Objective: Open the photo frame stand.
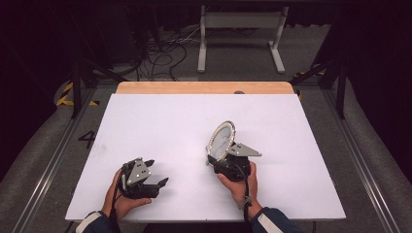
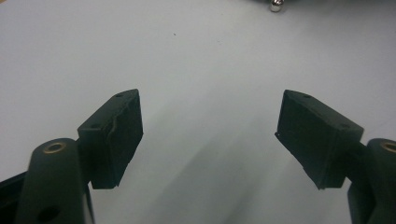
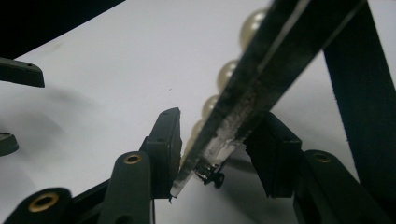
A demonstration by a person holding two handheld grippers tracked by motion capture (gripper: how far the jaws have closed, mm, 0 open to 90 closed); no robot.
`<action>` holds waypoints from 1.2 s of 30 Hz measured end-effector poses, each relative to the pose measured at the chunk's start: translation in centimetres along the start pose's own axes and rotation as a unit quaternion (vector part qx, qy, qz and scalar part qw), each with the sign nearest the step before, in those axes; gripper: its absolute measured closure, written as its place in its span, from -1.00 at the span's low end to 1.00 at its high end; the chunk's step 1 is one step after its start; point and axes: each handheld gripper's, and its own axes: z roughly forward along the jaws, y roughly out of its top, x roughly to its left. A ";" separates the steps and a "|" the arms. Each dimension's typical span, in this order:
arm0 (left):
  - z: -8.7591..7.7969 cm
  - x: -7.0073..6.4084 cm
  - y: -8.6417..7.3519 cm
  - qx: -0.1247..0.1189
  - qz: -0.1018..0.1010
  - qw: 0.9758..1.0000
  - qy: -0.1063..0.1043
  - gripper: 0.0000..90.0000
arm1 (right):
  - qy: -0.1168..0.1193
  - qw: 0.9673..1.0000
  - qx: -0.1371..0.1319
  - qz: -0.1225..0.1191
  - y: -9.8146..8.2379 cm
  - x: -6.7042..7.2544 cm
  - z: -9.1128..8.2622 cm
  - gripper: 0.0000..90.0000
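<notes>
Near edge of the table [image 1: 291,204]: two forearms in dark sleeves with pale cuffs enter from below, each hand carrying a black two-jaw gripper. The left gripper [image 1: 158,172] sits low over the white sheet at near left, its jaws spread wide with bare sheet between them; in the left gripper view [image 2: 210,135] the pads are matte black blocks with chamfered faces, one showing a hairline crack. Open sheet lies all round it, to the left edge and toward the far side.

Right of centre, the right gripper [image 1: 217,162], topped by a grey three-cornered plate, holds a round mirror [image 1: 221,141] by its lower rim, lifted and tilted on edge, with its face turned to the left. In the right gripper view [image 3: 215,149] the mirror [image 3: 261,79] runs as a thin slab between the jaws, a row of glossy pearl beads [image 3: 227,72] along its edge; the left pad lies against it, while contact at the right pad cannot be told for certain. A small dark screw fitting shows at the mirror's lower end.

Beyond, the sheet is flat, smooth and white to its far edge, where a strip of bare wood [image 1: 204,87] is exposed. Farther off: grey floor, loose black cables [image 1: 165,53] and a white metal stand [image 1: 240,34].
</notes>
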 end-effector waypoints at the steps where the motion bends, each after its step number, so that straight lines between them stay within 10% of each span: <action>1: 0.0 0.0 0.0 0.002 0.000 1.000 -0.001 -0.49 | 0.000 1.000 -0.002 -0.003 0.0 -0.1 0.0 0.25; 36: 1.3 0.4 0.6 -0.001 -0.001 1.000 -0.019 -0.50 | -0.008 1.000 -0.017 0.005 0.4 -0.3 0.4 0.20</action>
